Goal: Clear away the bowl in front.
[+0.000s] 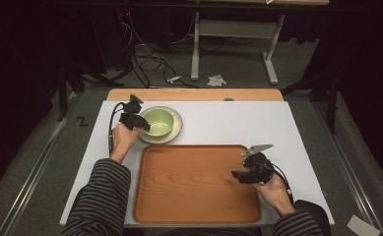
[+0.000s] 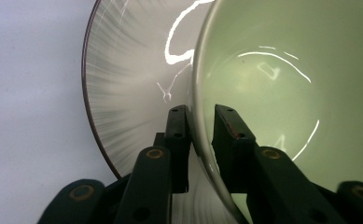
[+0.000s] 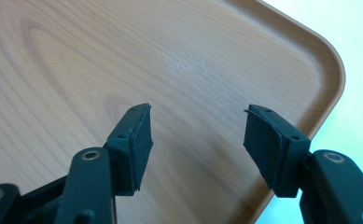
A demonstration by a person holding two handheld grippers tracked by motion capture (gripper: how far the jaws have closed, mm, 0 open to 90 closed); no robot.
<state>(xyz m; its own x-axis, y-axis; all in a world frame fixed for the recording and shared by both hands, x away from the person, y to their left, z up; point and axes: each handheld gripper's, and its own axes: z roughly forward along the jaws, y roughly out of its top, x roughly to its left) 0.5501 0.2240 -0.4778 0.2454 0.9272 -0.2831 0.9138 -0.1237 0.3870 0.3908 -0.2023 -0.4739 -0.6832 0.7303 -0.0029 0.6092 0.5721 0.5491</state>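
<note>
Nearest the person lies the tray point(image 1: 197, 184), wooden-looking, bare inside; over its right part hang the right tongs point(image 1: 236, 175), jaws wide apart and holding nothing, as the right gripper view shows, with the tray's rounded corner point(image 3: 326, 70) just beyond them. Past the tray's far left corner, on the white tabletop point(image 1: 238, 123), stands the green bowl point(image 1: 158, 121) on a pale plate point(image 1: 175, 132); the bowl looks empty, only glare on its glaze, and the plate carries nothing but the bowl. The left tongs point(image 1: 141, 124) are at the bowl's near left rim; in the left gripper view one jaw stands inside the bowl point(image 2: 282, 88) and one outside over the plate point(image 2: 128, 79), the rim between them; the jaws look close on the wall, but whether they truly pinch it I cannot tell.

Risks, as I judge them: the grip takes one thin, glossy edge, so on lifting the bowl may tilt and slip from the jaws; a loose pinch would cause it; the outer jaw sits low by the plate, so it may drag or tip the plate; a slipped bowl could strike the plate or the tray's rim and chip.
</note>
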